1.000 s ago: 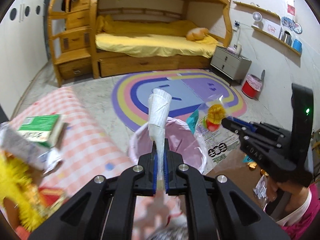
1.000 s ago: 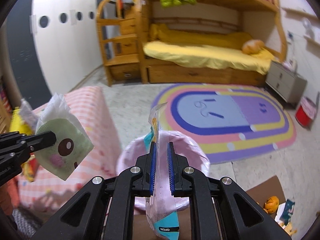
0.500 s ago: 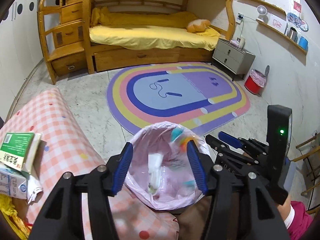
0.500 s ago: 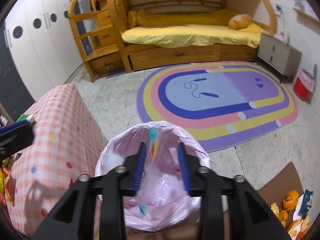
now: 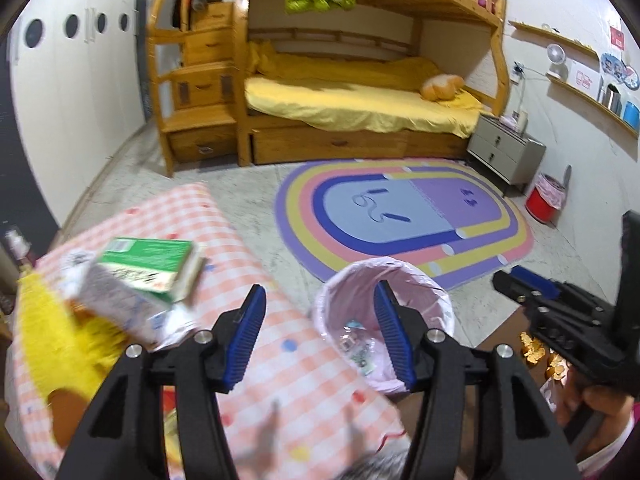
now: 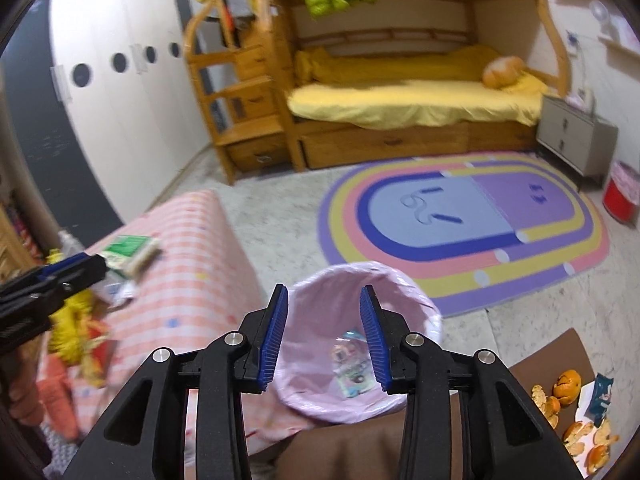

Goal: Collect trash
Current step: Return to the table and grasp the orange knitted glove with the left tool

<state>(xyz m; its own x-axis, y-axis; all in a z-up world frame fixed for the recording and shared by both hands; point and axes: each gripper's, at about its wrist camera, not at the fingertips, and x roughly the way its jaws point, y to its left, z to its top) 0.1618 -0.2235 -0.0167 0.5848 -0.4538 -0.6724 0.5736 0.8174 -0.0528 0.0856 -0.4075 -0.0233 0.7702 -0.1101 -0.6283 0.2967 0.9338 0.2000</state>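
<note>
Two wrist views over a child's bedroom. The left gripper (image 5: 318, 330) has its blue-padded jaws spread wide with nothing between them; beyond them lie the checked tablecloth (image 5: 256, 264) and the rim of the bin (image 5: 436, 300). The right gripper (image 6: 324, 330) also carries nothing; its jaws are opening, framing the bin's mouth directly below.

The bin stands on the floor just beside the edge of the cloth-covered table, lined with a pale pink bag (image 6: 316, 364). At its bottom lie pieces of trash: a flat printed wrapper (image 6: 352, 372), face up, its long axis running roughly toward and away from the right camera, and other small scraps that are too blurred to tell apart.

On the table, a green and white box (image 5: 150, 266) lies on its broad face atop a crumpled white packet (image 5: 116, 306), its long axis running across the left view from lower left to upper right. Yellow fuzzy material (image 5: 52, 336) sits nearer the table's left end; its outline is smeared.

To the right of the bin, orange peels (image 6: 568, 392) and a small dark blue packet (image 6: 602, 392) rest on brown cardboard (image 6: 560, 344) on the floor.

Behind: an oval striped rug (image 6: 460, 232), a wooden bunk bed (image 5: 360, 108) with yellow bedding, a grey nightstand (image 5: 504, 152) and a second, red bin (image 5: 546, 200) with a pink liner by the wall.
</note>
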